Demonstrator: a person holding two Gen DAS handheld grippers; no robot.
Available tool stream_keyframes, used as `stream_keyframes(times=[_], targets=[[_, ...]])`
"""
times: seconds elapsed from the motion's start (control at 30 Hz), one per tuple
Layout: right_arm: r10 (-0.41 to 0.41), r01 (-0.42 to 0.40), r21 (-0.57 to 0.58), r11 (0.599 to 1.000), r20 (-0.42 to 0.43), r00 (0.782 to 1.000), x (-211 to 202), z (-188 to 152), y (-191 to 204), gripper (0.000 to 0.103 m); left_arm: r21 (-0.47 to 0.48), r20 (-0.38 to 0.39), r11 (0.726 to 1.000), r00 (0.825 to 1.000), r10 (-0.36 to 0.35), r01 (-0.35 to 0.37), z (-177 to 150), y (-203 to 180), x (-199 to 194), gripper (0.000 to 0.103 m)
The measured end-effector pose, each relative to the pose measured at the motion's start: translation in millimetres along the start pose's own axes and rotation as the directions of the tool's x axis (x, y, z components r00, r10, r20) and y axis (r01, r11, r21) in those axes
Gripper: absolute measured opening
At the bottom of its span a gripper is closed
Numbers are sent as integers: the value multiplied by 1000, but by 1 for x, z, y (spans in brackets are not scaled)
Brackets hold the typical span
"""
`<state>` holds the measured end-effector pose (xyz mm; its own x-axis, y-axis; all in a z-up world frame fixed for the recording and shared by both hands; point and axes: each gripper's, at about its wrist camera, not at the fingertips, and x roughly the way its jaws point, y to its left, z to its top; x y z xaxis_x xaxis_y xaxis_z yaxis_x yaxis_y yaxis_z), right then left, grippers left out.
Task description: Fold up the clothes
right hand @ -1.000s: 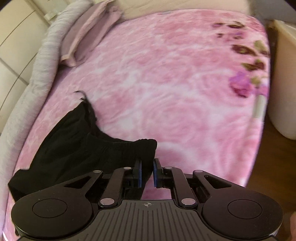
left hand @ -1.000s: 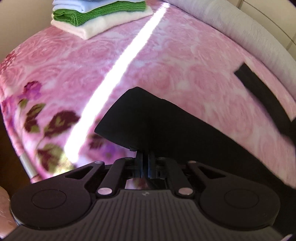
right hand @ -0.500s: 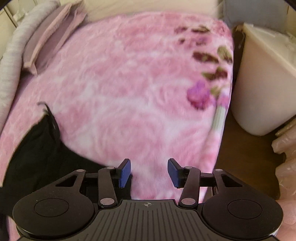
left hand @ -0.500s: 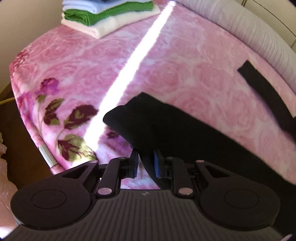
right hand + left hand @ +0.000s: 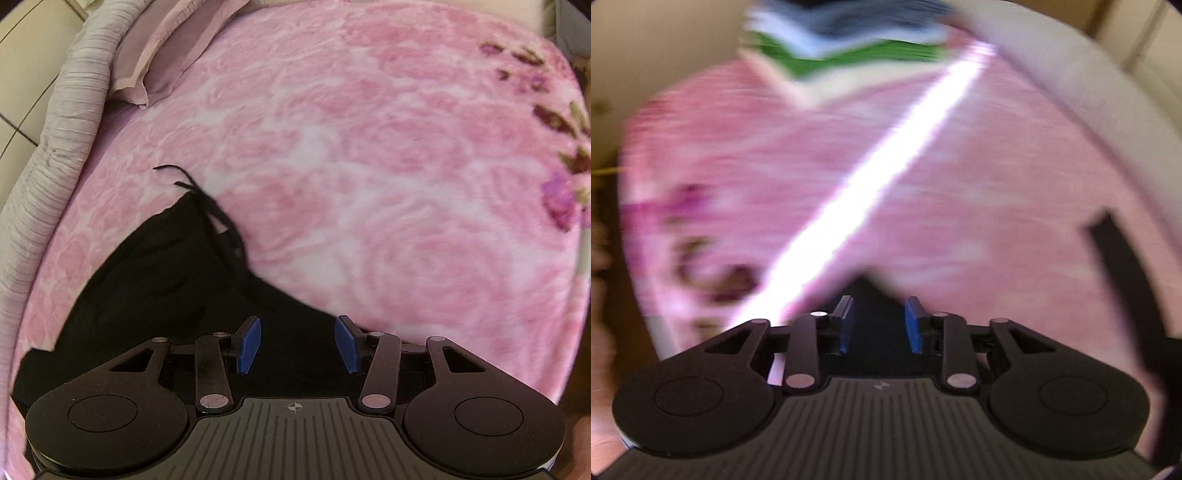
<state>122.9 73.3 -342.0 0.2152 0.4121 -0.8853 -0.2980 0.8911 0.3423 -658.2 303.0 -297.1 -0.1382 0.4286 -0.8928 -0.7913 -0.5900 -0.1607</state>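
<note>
Nearest, in the right wrist view: right tongs [image 5: 297, 343] standing wide apart, blue pads [image 5: 249, 345] clear of any cloth, nothing gripped. Directly beneath and beyond them, the black garment [image 5: 155, 291] lying flat on the pink rose-patterned bed [image 5: 369, 147], a drawstring [image 5: 192, 188] trailing off its far edge. Farther back, a mauve pillow [image 5: 162, 55] and a grey ribbed bolster [image 5: 66, 110] along the bed's edge.

In the left wrist view, heavily blurred: left tongs [image 5: 878, 325] opening, pads [image 5: 846, 325] apart, a dark tip of the same garment [image 5: 868, 295] showing between and just past them, not pinched. To the right, a black strip of the garment [image 5: 1123, 280]. Beyond, a bright band of sunlight [image 5: 871, 192] crossing the bed, and at the far end a stack of folded clothes [image 5: 849, 48] in cream, green and pale blue.

Judged as a release after laying a fold. Best done by lifting both tongs straight off so the fabric is not dragged, then checking the edges for alignment and smoothing any bunching near the drawstring end before regripping for the next fold. Worth tucking the loose drawstring inside.

No brand, label or readable writing visible; only a small emblem on each gripper body, too small to read.
</note>
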Motion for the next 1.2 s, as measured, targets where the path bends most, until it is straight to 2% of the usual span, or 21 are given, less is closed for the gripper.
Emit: stream_keyframes(times=[0.07, 0.13, 0.2, 0.3, 0.43, 0.5, 0.53, 0.6, 0.63, 0.67, 0.7, 0.77, 0.87, 0.9, 0.97, 1.0, 1.07, 1.1, 1.2], targets=[[16, -15, 23, 1000, -9, 1000, 6, 0, 10, 49, 10, -22, 993, 993, -117, 118, 6, -36, 17, 34], [33, -33, 24, 999, -12, 999, 11, 1, 20, 49, 33, -57, 970, 970, -237, 239, 10, -84, 43, 35], [38, -38, 12, 999, -15, 999, 15, 1, 30, 49, 34, -101, 942, 939, -330, 335, 14, -129, 71, 36], [41, -41, 9, 999, -14, 999, 19, 1, 40, 49, 39, -139, 910, 904, -404, 412, 20, -185, 108, 37], [29, -29, 18, 999, -16, 999, 23, -2, 45, 49, 25, -133, 905, 899, -418, 424, 30, -224, 144, 37], [12, -12, 29, 1000, -17, 1000, 26, -5, 46, 49, 17, -132, 911, 904, -406, 411, 34, -234, 162, 32], [2, -2, 37, 999, -19, 1000, 27, -8, 46, 49, 48, -145, 917, 911, -386, 396, 37, -240, 169, 2], [-11, 12, 57, 998, -26, 1000, 31, -13, 47, 49, 140, -142, 914, 921, -362, 381, 46, -254, 174, 0], [-13, 14, 56, 998, -25, 1000, 32, -14, 50, 49, 205, -104, 897, 920, -377, 391, 52, -259, 167, 0], [-15, 17, 55, 998, -24, 1000, 32, -16, 52, 49, 276, -46, 869, 908, -415, 411, 61, -265, 154, 0], [-18, 19, 54, 998, -23, 1000, 32, -18, 55, 49, 324, 10, 853, 901, -434, 408, 73, -268, 142, 0], [-17, 18, 39, 999, -23, 1000, 32, -19, 61, 49, 419, 117, 820, 873, -474, 389, 96, -272, 119, 0], [-14, 15, 22, 1000, -28, 1000, 35, -22, 71, 49, 527, 180, 791, 869, -461, 311, 128, -269, 115, 1], [-9, 10, 21, 1000, -30, 999, 36, -24, 74, 49, 554, 166, 781, 881, -442, 288, 131, -268, 123, 1], [-7, 7, 12, 1000, -42, 999, 40, -29, 80, 49, 624, 103, 750, 928, -358, 220, 124, -268, 153, 5], [-7, 8, 5, 1000, -48, 999, 42, -32, 83, 49, 657, 100, 738, 953, -287, 154, 115, -265, 166, 5], [-8, 8, -10, 1000, -60, 998, 46, -38, 88, 49, 671, 122, 740, 978, -172, 46, 98, -252, 186, 5], [-9, 7, -26, 1000, -58, 998, 45, -40, 89, 49, 675, 133, 738, 984, -115, -5, 89, -245, 196, 6], [-11, 7, -73, 997, -53, 999, 41, -44, 92, 49, 550, 151, 835, 987, -56, -37, 91, -206, 197, 7]])
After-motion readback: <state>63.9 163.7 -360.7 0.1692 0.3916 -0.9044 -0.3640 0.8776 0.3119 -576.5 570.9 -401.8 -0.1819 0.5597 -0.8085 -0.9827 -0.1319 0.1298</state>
